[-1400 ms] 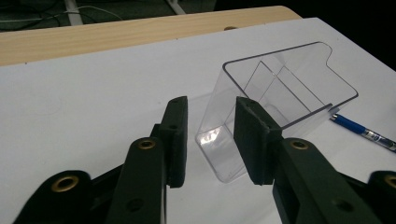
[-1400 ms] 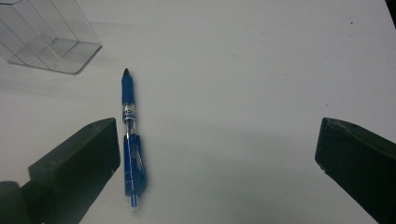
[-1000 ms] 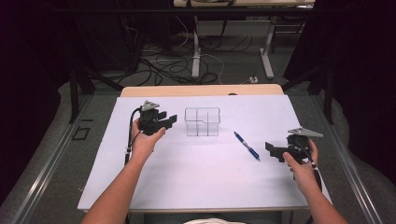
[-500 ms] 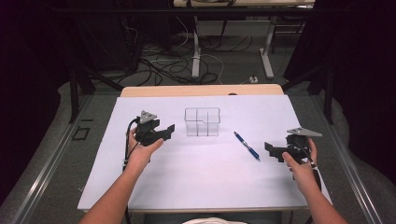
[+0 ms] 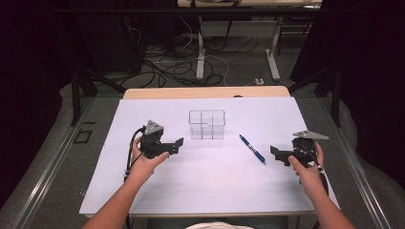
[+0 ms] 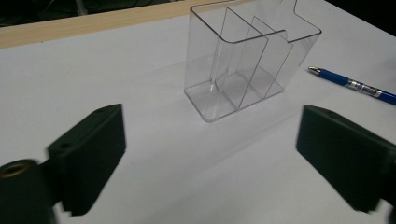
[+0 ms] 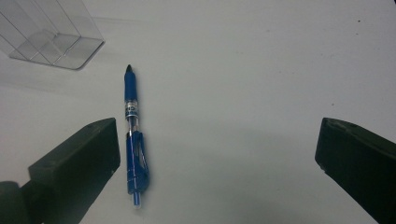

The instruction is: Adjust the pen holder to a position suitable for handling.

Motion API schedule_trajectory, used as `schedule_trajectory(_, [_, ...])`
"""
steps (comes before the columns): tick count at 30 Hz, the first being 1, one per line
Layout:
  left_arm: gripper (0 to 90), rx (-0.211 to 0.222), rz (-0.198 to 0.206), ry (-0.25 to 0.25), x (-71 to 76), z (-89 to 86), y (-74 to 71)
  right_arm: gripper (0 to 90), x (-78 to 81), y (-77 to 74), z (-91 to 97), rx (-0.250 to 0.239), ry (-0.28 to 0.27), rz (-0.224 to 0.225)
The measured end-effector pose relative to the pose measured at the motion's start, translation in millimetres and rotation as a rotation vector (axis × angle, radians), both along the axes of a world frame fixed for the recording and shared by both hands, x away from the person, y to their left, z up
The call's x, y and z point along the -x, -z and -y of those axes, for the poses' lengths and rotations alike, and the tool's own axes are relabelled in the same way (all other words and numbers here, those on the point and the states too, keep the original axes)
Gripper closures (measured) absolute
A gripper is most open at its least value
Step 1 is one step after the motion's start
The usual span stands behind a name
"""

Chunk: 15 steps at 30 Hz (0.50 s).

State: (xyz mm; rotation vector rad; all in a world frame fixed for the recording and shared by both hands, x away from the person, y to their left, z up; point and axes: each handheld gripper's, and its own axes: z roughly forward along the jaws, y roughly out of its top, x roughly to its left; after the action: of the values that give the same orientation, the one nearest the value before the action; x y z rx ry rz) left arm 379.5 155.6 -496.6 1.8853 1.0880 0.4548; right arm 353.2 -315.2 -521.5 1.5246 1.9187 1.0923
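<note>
**K:** Left gripper (image 5: 177, 144) status?

**M:** Jaws spread wide, nothing between them. They have just been opening. It sits low over the white table (image 5: 205, 186), left of centre, nose pointed toward the clear organizer (image 5: 207, 124). Grey three-cornered plate on top, cable trailing back along the forearm.

**K:** What's in front of it?

**M:** In the left gripper view the organizer stands upright just past the jaw tips, roughly centred between them, not touching either. Clear plastic, inner dividers splitting it into compartments, all look empty. Blue pen (image 6: 355, 85) lies beyond the organizer, at that view's right edge.

**K:** Right gripper (image 5: 279, 154)?

**M:** Also open wide, empty. Held by the right hand (image 5: 305, 168) near the table's right edge, jaws aimed inward toward the pen.

**K:** Pen position, exactly?

**M:** Flat on the table, between the organizer and the right gripper, apart from both. High view has it lying diagonally, one end toward the organizer, the other toward the person. In the right gripper view it lies just inside the left-hand jaw, close beside it, contact not clear; clip end nearest the camera, dark tip pointing away toward the organizer's base corner.

**K:** Anything else on the surface?

**M:** No other items I can make out. Wooden strip runs along the far edge of the table.
</note>
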Motion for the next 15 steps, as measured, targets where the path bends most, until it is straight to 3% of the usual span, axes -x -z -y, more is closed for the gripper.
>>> schedule_trajectory(2, [0.4, -0.001, -0.002, -0.005, 0.9, -0.5, 0.4, 0.0, -0.4, 0.2, -0.1, -0.004, 0.001, -0.008])
schedule_trajectory(5, [0.3, 0.026, -0.009, -0.005, 1.3, -1.3, 1.0, 0.0, -1.4, 1.0, -0.6, -0.003, -0.004, -0.016])
schedule_trajectory(15, [0.3, 0.028, -0.014, -0.063, -0.3, -11.0, 2.8, 0.0, -6.9, -3.8, -8.5, 0.019, -0.018, -0.038])
